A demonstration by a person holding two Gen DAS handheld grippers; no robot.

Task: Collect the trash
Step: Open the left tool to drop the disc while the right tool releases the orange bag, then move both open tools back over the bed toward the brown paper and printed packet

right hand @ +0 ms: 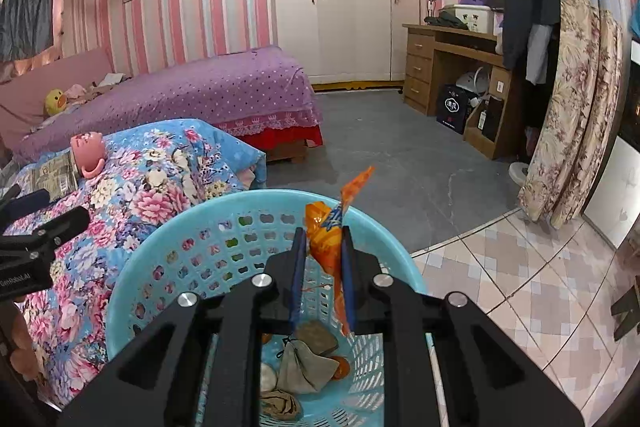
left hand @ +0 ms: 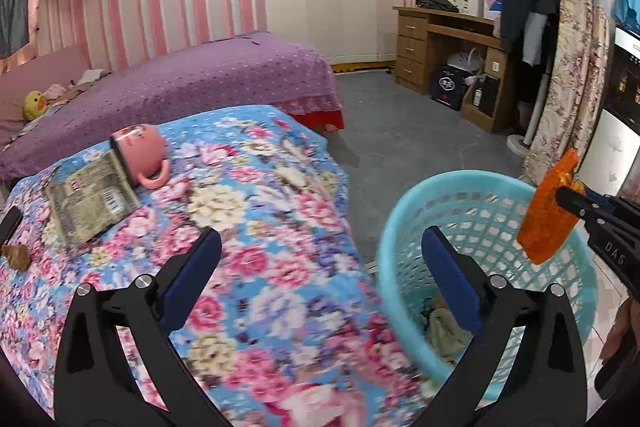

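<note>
1. Left wrist view: the left gripper [left hand: 320,267] hangs with its blue-padded fingers spread wide and nothing between them, over the edge of a bed covered in a blue and pink floral quilt [left hand: 260,211] and beside a light blue perforated plastic basket [left hand: 404,227]. At the right edge, the right gripper [left hand: 568,199] holds a crinkled orange foil wrapper [left hand: 546,211] above the basket rim. On the quilt lie a flat grey printed packet [left hand: 88,199], a tipped pink ceramic mug [left hand: 140,155] and a small brown scrap [left hand: 16,257].

2. Right wrist view: the right gripper [right hand: 323,259] pinches the orange wrapper [right hand: 324,239] between nearly closed fingers, directly over the basket [right hand: 168,247], which already holds crumpled rubbish [right hand: 304,363].

3. Judgement: the drop-off step is in hand. The next move calls for releasing the wrapper; the grey packet probably follows.

4. Hard to make out: the quilt nearest the lens is blurred, the basket's bottom is partly hidden by gripper arms, and the brown scrap is unidentifiable.
</note>
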